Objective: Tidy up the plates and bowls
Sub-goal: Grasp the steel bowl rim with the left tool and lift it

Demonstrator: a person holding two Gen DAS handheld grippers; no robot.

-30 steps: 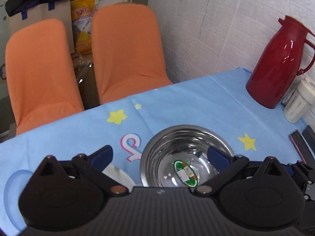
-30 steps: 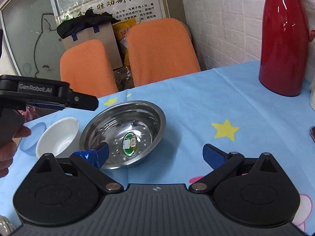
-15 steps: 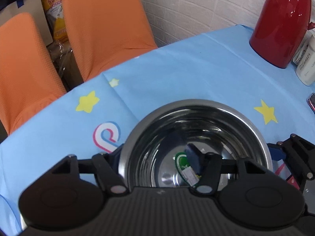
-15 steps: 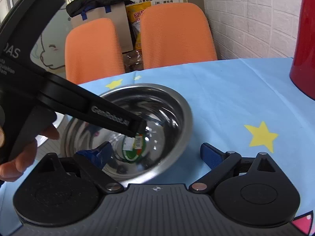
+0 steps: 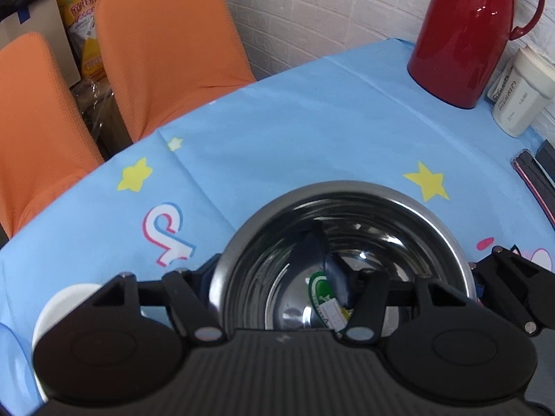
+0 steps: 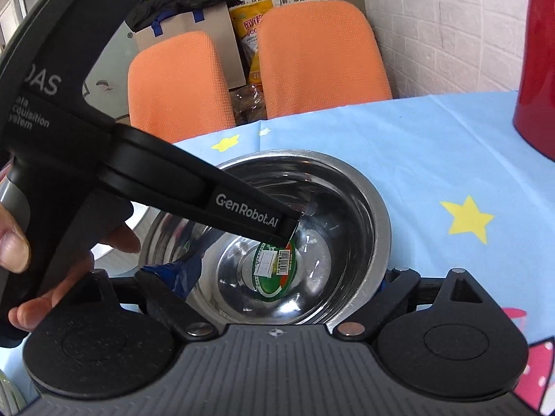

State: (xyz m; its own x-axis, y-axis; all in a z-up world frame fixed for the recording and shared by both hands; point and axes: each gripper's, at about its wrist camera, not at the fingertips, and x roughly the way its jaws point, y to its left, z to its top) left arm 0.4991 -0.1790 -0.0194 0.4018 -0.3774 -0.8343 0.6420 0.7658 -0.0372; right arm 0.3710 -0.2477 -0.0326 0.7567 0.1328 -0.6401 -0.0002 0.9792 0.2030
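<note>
A steel bowl [image 5: 350, 235] with a green sticker inside sits on the blue tablecloth; it also shows in the right wrist view [image 6: 333, 208]. My left gripper [image 5: 274, 270] straddles its left wall, one finger inside, one outside, apparently clamped on it. My right gripper [image 6: 281, 277] has its left finger inside the bowl and its right finger outside the right rim, jaws wide. A white bowl [image 5: 66, 298] lies left of the steel bowl, mostly hidden.
A red thermos [image 5: 464, 31] and a white container [image 5: 520, 97] stand at the far right by the brick wall. Two orange chairs [image 5: 163, 45] stand beyond the table's far edge. A dark flat object [image 5: 534, 180] lies at the right.
My left gripper has narrowed onto the bowl's left wall. My right gripper moved in until its fingers straddle the bowl's right side. The bowl looms larger in both views.
</note>
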